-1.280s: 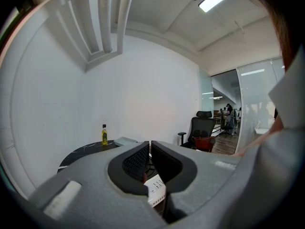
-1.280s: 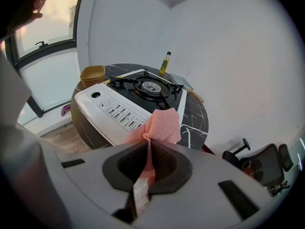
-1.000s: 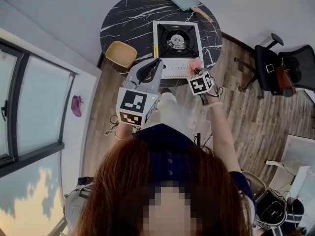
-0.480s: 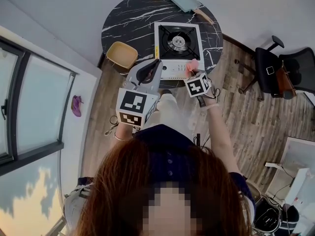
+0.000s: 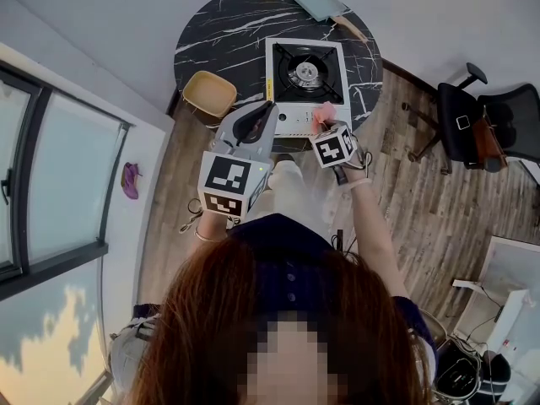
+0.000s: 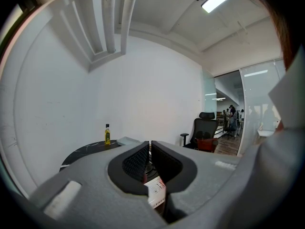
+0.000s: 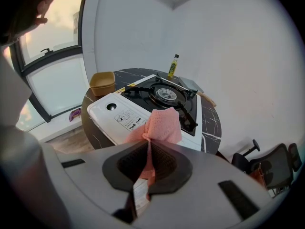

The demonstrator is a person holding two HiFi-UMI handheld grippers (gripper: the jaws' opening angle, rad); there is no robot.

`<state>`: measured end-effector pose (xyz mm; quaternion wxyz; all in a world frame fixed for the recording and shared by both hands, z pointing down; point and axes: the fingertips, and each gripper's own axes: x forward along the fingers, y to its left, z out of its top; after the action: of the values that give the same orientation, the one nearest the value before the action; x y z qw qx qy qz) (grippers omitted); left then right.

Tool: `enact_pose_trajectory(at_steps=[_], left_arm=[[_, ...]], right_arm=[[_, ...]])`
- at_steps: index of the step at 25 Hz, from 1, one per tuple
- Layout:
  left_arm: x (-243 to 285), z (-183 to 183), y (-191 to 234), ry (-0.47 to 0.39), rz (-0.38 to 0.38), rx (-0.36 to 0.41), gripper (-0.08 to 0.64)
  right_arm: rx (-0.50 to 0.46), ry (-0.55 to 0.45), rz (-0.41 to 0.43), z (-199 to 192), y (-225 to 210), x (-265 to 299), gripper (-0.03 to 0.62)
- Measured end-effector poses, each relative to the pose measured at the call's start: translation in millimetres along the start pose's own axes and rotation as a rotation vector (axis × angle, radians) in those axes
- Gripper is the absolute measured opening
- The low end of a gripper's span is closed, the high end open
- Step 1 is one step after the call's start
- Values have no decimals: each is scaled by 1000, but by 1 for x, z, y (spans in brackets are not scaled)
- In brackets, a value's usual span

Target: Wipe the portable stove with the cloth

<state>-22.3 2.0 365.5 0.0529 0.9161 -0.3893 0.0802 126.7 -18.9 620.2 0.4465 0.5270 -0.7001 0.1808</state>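
right gripper [image 7: 148, 144] of mine clamped the pink cloth [image 7: 162, 123] by the white panel of the portable stove [image 7: 116, 116]; left gripper [image 6: 149, 151] sat closed, holding nothing

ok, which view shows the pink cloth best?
Right gripper view: the cloth fills the centre, pinched in the right gripper, with the stove behind it. Head view shows only a small pink patch at the stove's front edge. Left gripper view doesn't show it.
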Motion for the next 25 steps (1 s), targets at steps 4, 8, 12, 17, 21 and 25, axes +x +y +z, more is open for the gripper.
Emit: enact_pose_trajectory(at_steps=[4, 8, 12, 17, 21, 25], left_arm=[[0, -1, 1, 0, 3, -3, 23], [0, -1, 1, 1, 3, -4, 23], [1, 0, 2, 3, 7, -6, 23], [0, 0, 4, 1, 13, -6, 23], [-1, 0, 6, 1, 19, -6, 23], [-1, -2, 7, 3, 21, -5, 23]], right_arm=[[-2, -4, 8, 3, 5, 1, 23], [-7, -12, 17, 7, 9, 2, 23], [-12, -4, 26, 8, 14, 4, 23], [-18, -7, 36, 11, 20, 4, 23], [-24, -9, 45, 13, 24, 4, 23], [-23, -14, 43, 15, 27, 5, 23]])
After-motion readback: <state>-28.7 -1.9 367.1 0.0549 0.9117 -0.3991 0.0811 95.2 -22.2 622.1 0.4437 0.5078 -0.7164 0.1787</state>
